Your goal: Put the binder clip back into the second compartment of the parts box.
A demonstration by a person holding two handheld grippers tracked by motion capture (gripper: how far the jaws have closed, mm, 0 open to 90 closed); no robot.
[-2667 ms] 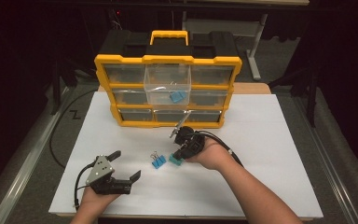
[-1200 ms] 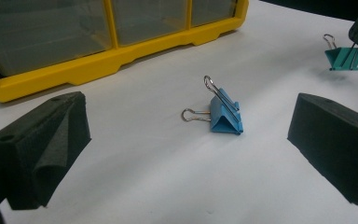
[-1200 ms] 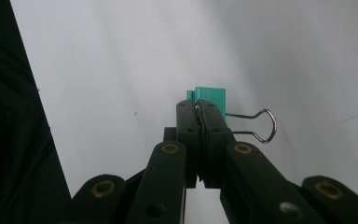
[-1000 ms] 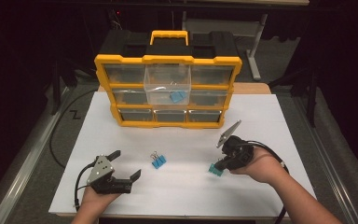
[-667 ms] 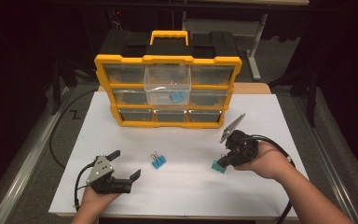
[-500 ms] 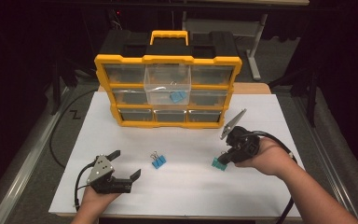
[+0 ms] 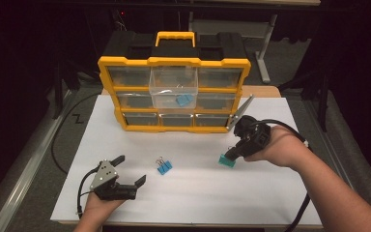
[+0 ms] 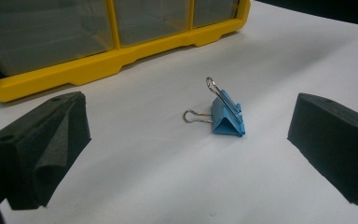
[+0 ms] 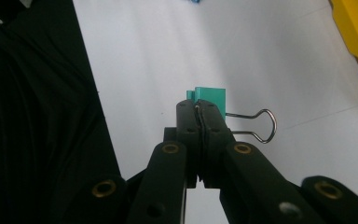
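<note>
Between the pressed-together jaws of our right tongs [image 9: 200, 109] we hold a teal binder clip [image 9: 209, 97] by one of its wire handles; the other wire loop sticks out to the side of the jaws in the right gripper view. From above, that clip [image 7: 226, 161] hangs at the tip of the right tongs [image 7: 232, 155], close over the white worktop [image 7: 270, 193]. Behind these tongs stands the yellow drawer organiser [image 7: 174, 94], with one clear drawer [image 7: 173, 92] pulled out and a blue clip [image 7: 184, 100] lying inside it.

Our left tongs [image 7: 129, 171] rest low near the front edge of the worktop, jaws spread wide and holding nothing. Just ahead of them, between the two open jaws in the left gripper view, a blue binder clip [image 8: 227, 115] lies on the worktop, touching neither jaw. It sits between the left tongs and the right ones, nearer the left.
</note>
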